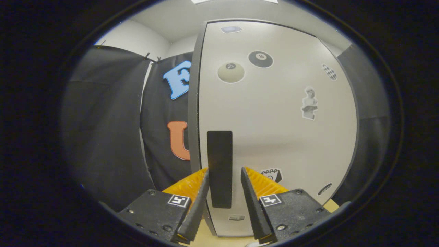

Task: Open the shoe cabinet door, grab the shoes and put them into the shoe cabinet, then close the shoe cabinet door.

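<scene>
Right up at the shoe cabinet (274, 113) now, with its pale door (267, 137) directly ahead. The gripper (224, 175) is lined up on the dark upright handle (219, 168) near the door's left edge, and the handle stands in the gap between the two fingers (198, 202). The left finger's tip sits right at the handle's edge; the right one shows a sliver of door between it and the handle. So the fingers are spread, straddling the handle, not clamped on it as far as I can see.

The door looks flush with the cabinet's grey side edge (193, 103), so it reads as closed. Stickers dot the door: a black eight-ball (260, 59), a cream ball (230, 72) beside it, a small bust figure (309, 103) further right, and a little notepad sticker (272, 174) just beyond the right finger. Black cloth (109, 130) hangs to the cabinet's left. A strip of light wooden floor (209, 236) shows under the fingers.
</scene>
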`<state>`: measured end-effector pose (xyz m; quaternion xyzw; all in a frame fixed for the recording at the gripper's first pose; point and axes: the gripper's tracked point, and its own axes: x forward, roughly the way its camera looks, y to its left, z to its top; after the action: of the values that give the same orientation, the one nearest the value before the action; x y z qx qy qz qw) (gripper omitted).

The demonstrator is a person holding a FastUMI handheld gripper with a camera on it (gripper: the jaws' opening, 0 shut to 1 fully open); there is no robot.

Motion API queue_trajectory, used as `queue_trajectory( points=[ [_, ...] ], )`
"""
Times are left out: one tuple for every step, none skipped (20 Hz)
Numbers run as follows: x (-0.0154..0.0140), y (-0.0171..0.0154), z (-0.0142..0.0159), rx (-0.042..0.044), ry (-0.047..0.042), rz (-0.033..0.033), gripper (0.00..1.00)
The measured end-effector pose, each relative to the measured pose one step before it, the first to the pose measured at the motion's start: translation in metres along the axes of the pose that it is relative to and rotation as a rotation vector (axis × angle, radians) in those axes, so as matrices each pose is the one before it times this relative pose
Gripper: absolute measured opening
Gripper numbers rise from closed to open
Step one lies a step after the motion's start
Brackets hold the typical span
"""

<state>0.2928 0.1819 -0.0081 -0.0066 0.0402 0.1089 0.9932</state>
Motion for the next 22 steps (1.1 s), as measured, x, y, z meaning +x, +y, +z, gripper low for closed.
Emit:
queue_trajectory(
  points=[
    [0.00462,0.00255,-0.00512,0.0071,0.02118,0.00602,0.58],
    [0.00366,0.00029,-0.00602,0.01729,0.02794,0.00032,0.55],
    [0.0008,0.00008,0.00219,0.01324,-0.01033,-0.00136,0.52],
    [-0.00246,0.00131,-0.00121,-0.0003,0.01672,-0.00167,0.49],
    [0.00073,0.0031,0.0031,-0.00309,-0.01208,0.01356,0.47],
    [0.00474,-0.00256,-0.00568,-0.01408,0.01466,-0.01452,0.45],
    [-0.00589,-0.00072,0.00135,-0.00136,0.00148,0.00904,0.4],
    [-0.001,0.00012,0.00051,-0.0008,0.00399,0.00746,0.35],
    [-0.00107,-0.00004,-0.00071,-0.00207,0.00962,0.00699,0.33],
    [-0.00183,0.00032,-0.00003,0.00352,0.00462,0.00258,0.31],
    [-0.00097,-0.00119,-0.00076,-0.01161,0.0035,-0.00091,0.3],
    [-0.0027,-0.00038,-0.00091,-0.00782,0.00462,0.00237,0.28],
    [-0.00537,0.00177,-0.00027,-0.00315,0.0021,0.01024,0.27],
    [-0.00752,0.00382,0.00043,0.00891,0.00226,0.01389,0.25],
    [-0.00658,0.00206,0.00121,0.00132,0.00225,0.01431,0.25],
    [-0.00668,0.00151,0.00078,0.00207,-0.00251,0.01494,0.24],
    [-0.00621,0.00106,0.00022,0.00105,0.00059,0.01533,0.22],
    [-0.00556,0.0005,0.00021,-0.00116,0.00125,0.01432,0.21],
    [-0.00698,0.00054,0.00048,-0.00444,-0.00202,0.01507,0.21],
    [-0.00691,-0.00011,0.00059,0.00099,0.00519,0.01372,0.2],
    [0.00365,-0.00181,-0.00219,-0.00315,-0.00245,0.01589,0.2],
    [-0.00162,-0.00124,-0.00008,-0.00133,-0.0008,0.01721,0.19]
  ],
)
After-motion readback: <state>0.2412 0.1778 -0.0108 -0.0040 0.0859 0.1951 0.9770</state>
